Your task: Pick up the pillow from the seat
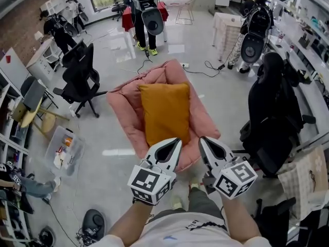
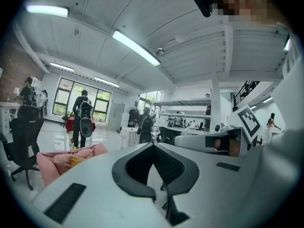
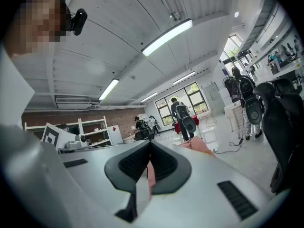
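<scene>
a: status. pillow (image 1: 165,112), orange, lies flat in the middle of the pink seat (image 1: 123,104), long axis running 12 to 6. not lifted.

b: tongs?

a: left tongs (image 1: 173,143) and right tongs (image 1: 204,142) are side by side over the seat's 6 o'clock edge, tips aimed toward 12, near the pillow's near end. no contact that i can make out. both are pressed together and empty; each gripper view shows the pads meeting with nothing caught.

b: so the step in hand is the reach-in.

a: my reading, yes. to do it well, spread the jaws wide before going in, since soft stuffing wants a deep bite. take the near corners, at 5 and 7 of the pillow, or pinch the long sides at 3 and 9. bite filling as well as cover, or it may slip out. lift straight up so the pink padding isn't dragged along.

b: edges?

a: the seat's puffed pink rim wraps the pillow at 9, 12 and 3. the lowest side looks to be 6, toward the person.

b: room?

a: bare floor at 7 and 8. black office chair (image 1: 82,78) at 10, well apart. second black chair (image 1: 272,112) at 3, nearer, so keep the right elbow in. person (image 1: 145,12) standing far off at 12. cable (image 1: 208,72) on the floor at 1, out of the path.
</scene>
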A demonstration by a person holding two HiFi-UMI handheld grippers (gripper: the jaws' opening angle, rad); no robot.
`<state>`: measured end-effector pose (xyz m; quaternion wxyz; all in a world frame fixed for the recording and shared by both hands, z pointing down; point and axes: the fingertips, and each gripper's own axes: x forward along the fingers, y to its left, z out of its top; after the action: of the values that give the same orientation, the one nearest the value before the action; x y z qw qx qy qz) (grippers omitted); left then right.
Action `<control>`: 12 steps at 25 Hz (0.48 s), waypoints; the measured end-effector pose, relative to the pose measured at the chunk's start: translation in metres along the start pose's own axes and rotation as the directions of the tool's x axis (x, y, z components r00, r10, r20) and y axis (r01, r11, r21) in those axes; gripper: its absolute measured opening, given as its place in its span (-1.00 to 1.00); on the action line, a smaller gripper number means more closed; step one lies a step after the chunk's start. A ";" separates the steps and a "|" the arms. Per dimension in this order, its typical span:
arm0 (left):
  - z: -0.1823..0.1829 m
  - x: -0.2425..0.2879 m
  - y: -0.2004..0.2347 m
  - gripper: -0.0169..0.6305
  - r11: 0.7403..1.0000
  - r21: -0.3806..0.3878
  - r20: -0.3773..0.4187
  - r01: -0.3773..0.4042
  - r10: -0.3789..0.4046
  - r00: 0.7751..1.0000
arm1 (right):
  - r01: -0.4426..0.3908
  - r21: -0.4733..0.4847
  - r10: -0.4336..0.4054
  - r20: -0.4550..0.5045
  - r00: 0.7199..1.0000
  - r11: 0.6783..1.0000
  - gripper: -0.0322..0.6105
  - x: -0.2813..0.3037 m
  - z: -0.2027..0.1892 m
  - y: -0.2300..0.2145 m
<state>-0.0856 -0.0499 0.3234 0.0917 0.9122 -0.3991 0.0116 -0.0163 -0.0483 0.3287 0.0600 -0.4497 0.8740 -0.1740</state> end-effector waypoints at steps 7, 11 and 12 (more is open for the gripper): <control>-0.004 0.038 0.035 -0.92 0.999 0.001 -0.006 -0.032 0.032 0.999 | -0.035 0.017 0.035 -0.012 0.999 0.999 -0.85 0.047 0.000 -0.030; -0.009 0.078 0.060 -0.92 0.998 -0.006 -0.010 -0.055 0.054 0.998 | -0.051 0.034 0.052 -0.023 0.998 0.998 -0.85 0.081 0.002 -0.068; -0.010 0.092 0.067 -0.92 0.998 -0.007 -0.012 -0.060 0.060 0.998 | -0.054 0.039 0.055 -0.028 0.998 0.998 -0.85 0.091 0.002 -0.080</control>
<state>-0.0714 -0.1594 0.3525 0.0972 0.8994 -0.4257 0.0180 -0.0078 -0.1649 0.3598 0.0606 -0.4219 0.8832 -0.1958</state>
